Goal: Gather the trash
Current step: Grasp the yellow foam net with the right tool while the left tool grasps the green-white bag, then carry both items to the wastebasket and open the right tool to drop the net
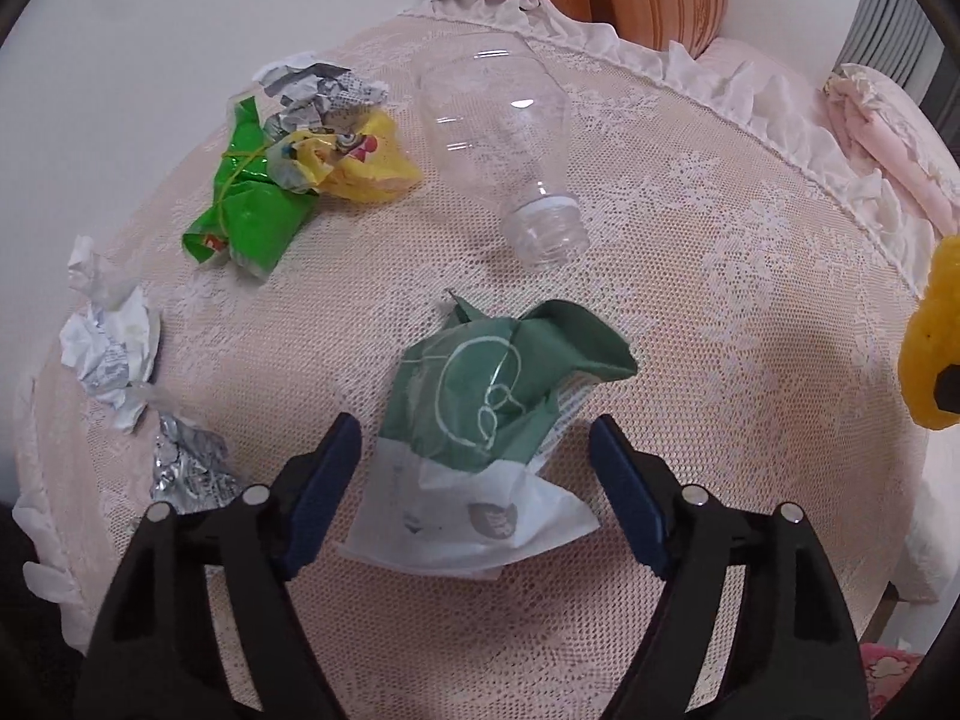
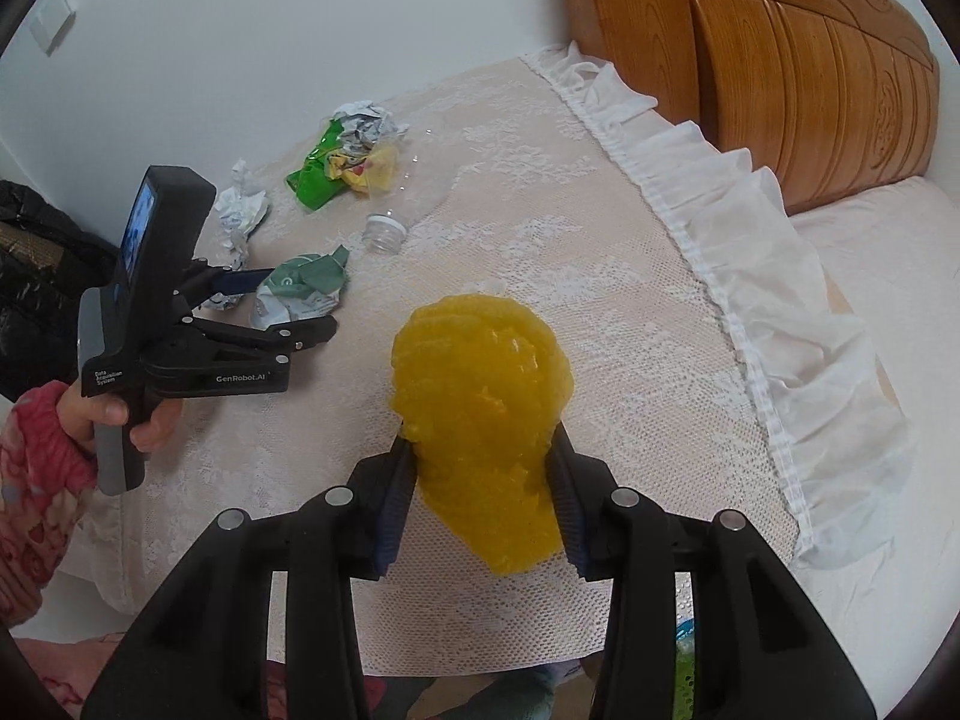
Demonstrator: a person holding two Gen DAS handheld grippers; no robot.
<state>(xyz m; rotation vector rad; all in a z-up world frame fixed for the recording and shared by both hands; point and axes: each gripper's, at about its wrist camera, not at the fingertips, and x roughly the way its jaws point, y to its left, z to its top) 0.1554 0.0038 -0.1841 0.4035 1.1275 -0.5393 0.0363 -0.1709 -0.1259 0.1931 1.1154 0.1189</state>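
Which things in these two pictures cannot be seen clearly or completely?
- Black bag, right wrist view: cut by the left edge; contents hidden.
- Clear bottle, right wrist view: body almost invisible against the lace cloth.
- Yellow wrapper, left wrist view: cut by the right edge.
- Silver foil, left wrist view: partly behind the left gripper.

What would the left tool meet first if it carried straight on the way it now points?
Most likely the crumpled green and white wrapper, which lies between the open fingers of the left tool. The pads do not appear to touch it yet. Under it is the lace tablecloth.
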